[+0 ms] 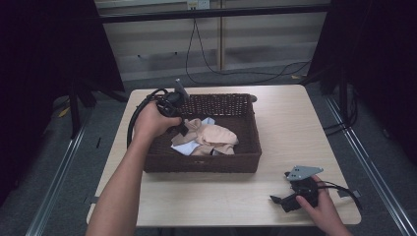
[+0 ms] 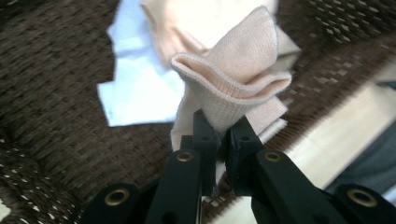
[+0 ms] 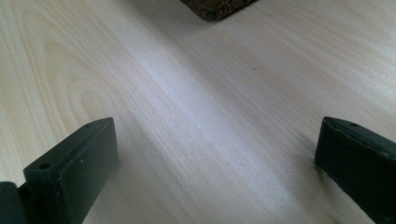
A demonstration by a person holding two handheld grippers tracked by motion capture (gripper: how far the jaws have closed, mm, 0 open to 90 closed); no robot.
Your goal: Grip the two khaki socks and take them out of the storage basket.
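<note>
Left gripper has its two black jaws pinched together on the ribbed cuff of a beige sock, whose cuff stands up and flares open just above the fingertips. In the high view that gripper reaches into the left part of a dark brown wicker basket, held by the person's left hand, with its black cable looping over the basket's left rim. The beige sock lies bunched in the middle of the basket floor, resting on top of a pale blue cloth that sticks out beneath it toward the near left. In the left gripper view the pale blue cloth lies flat on the woven floor, to the left of the lifted cuff.

Right gripper rests low on the light wooden worktop near its front right corner, well apart from the basket, held by the person's right hand. Its jaws stand wide apart with nothing between them; the right gripper view shows bare worktop between the two pads and a corner of the basket at the top edge.
</note>
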